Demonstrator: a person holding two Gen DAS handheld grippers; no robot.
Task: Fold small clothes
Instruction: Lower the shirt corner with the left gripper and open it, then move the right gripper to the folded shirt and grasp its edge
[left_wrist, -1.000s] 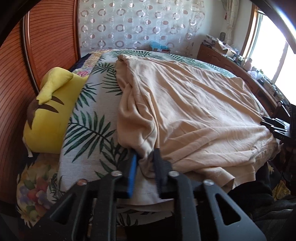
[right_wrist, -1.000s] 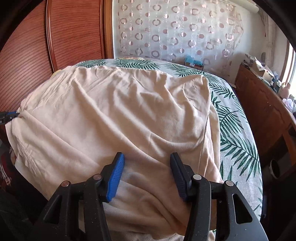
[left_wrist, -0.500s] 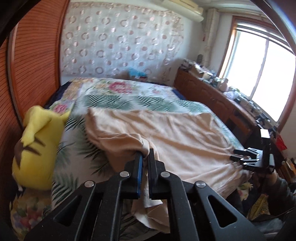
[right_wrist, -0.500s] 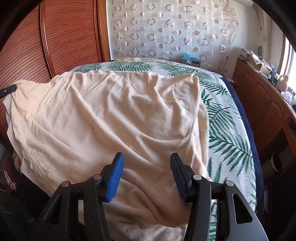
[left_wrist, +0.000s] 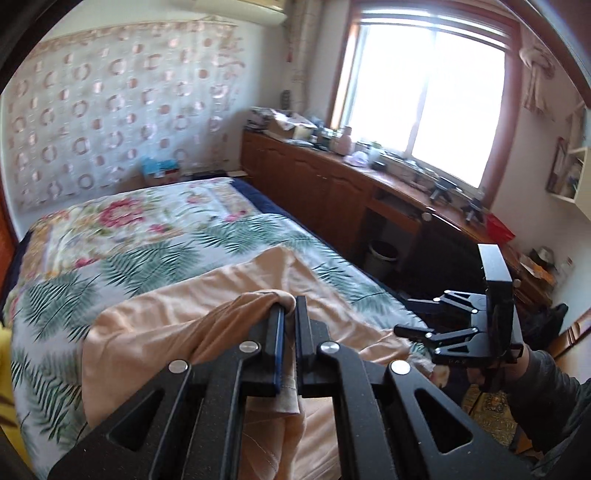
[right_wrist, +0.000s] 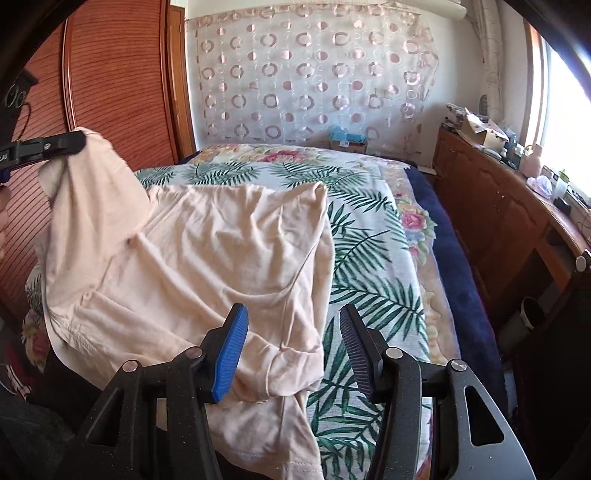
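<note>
A peach-coloured garment lies spread over the leaf-patterned bed. My left gripper is shut on an edge of the garment and holds that edge lifted above the bed; it shows at the left of the right wrist view with the cloth hanging from it. My right gripper is open, its blue pads on either side of a fold near the garment's front right corner, just above the cloth. It also shows in the left wrist view.
A wooden cabinet with clutter runs along the bed's right side under a bright window. A bin stands by it. A wooden wardrobe is at the left. A patterned curtain hangs behind the bed.
My left gripper has closed on the garment's edge and lifted it up and back, pulling the cloth off the far left of the bed. My right gripper stays open over the front fold.
</note>
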